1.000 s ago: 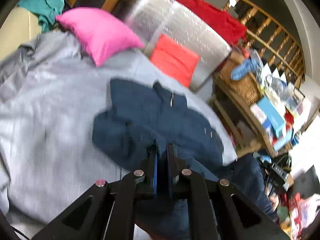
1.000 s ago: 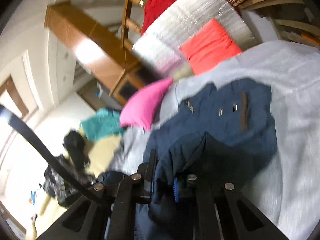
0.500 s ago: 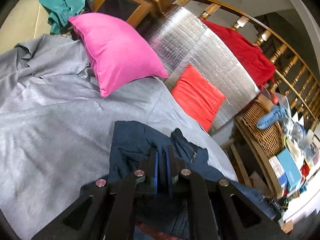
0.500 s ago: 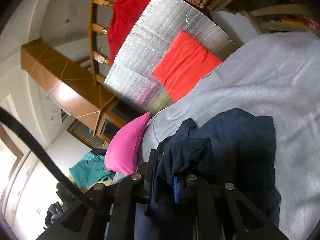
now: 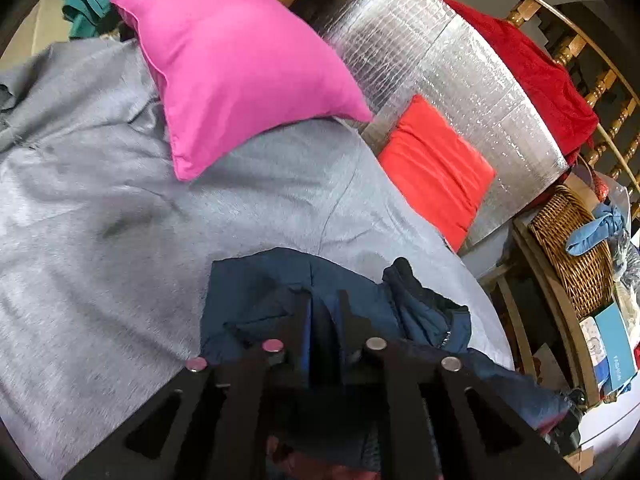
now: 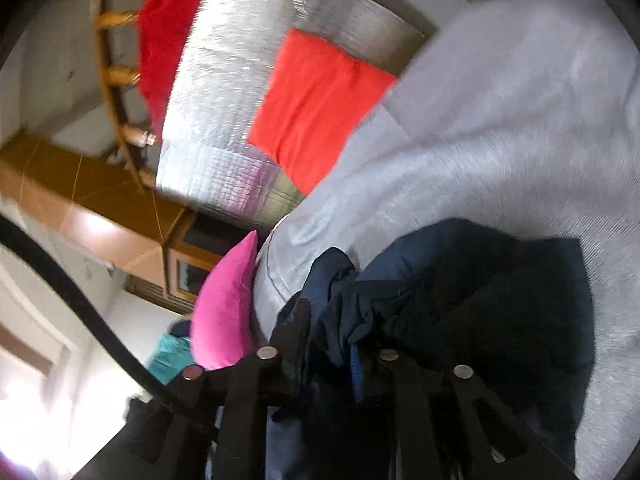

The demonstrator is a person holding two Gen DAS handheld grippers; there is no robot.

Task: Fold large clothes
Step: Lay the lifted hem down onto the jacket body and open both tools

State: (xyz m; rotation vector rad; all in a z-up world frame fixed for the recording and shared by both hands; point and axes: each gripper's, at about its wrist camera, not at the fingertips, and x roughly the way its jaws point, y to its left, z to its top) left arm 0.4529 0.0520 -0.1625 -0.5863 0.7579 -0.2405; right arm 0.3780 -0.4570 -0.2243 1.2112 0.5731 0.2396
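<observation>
Navy jacket (image 5: 280, 292) is lying bunched on the grey bed cover (image 5: 100, 208). Left gripper (image 5: 324, 320) and right gripper (image 6: 328, 332) are both pinching its cloth, fingers narrow. Soft, bulky, probably heavyish; hems and collar seem the best holds.

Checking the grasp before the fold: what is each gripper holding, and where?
Both hold the navy jacket: the left gripper pinches a fabric fold; the right gripper clamps a bunched edge.
</observation>
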